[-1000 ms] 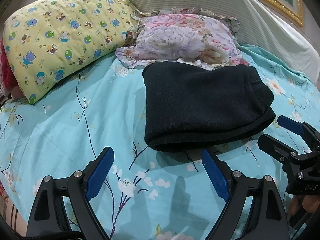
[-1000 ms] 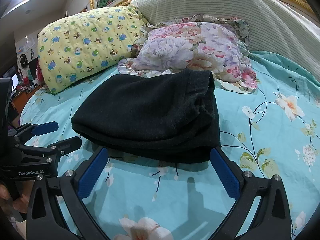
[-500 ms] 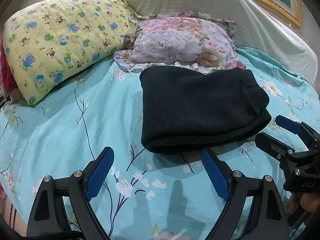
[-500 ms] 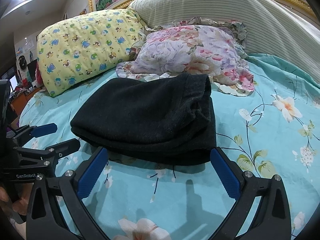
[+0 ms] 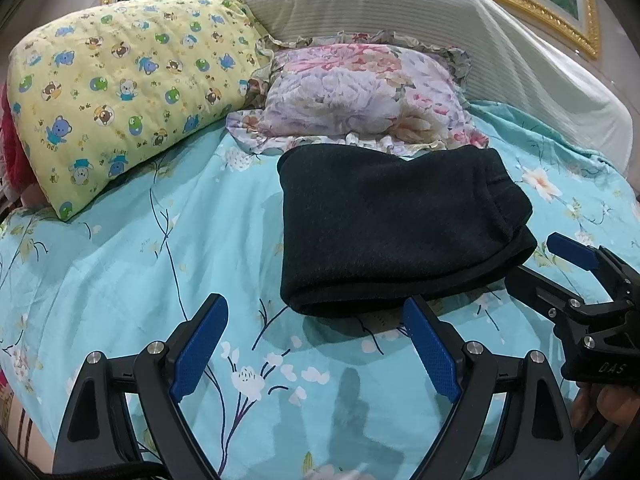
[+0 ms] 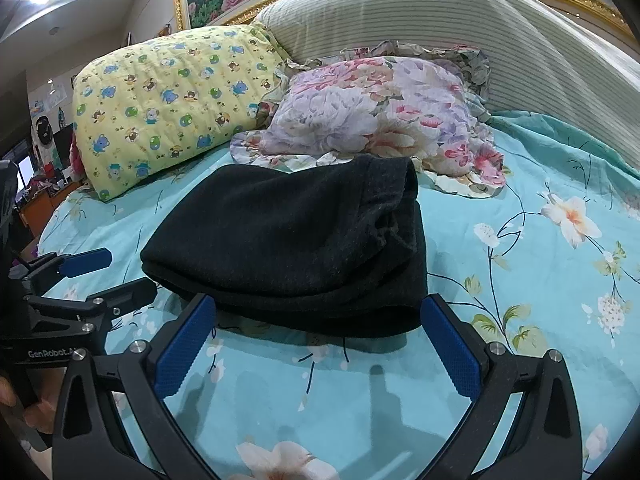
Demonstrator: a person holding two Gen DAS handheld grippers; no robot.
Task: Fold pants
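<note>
Two grippers show in the left wrist view: the left gripper (image 5: pixel 316 350), with its blue-padded black fingers spread wide and holding nothing, hangs over the turquoise floral bedsheet (image 5: pixel 120 264), and the right gripper (image 5: pixel 548 266) enters from the right edge, its fingers parted and empty too. One folded pair of black knit pants (image 5: pixel 396 224) lies on the sheet just ahead of the left gripper's right finger; the near folded edge is rounded, the waistband end points right, and the far edge touches one frilled pastel floral pillow (image 5: pixel 360 96). One yellow pillow printed with cartoon bears (image 5: pixel 120 80) lies to the left, well apart from the pants, with a broad stretch of bare sheet between and in front. From the right wrist view, the right gripper (image 6: pixel 318 346) is spread wide with nothing between its fingers, the pants (image 6: pixel 296 244) just beyond both fingertips. Open sheet (image 6: pixel 540 280) runs to the right of the pants. The left gripper (image 6: pixel 116 274) sits at the left edge, parted and empty, near the pants' left fold. Behind both pillows rises one striped cream headboard cushion (image 6: pixel 460 20).
</note>
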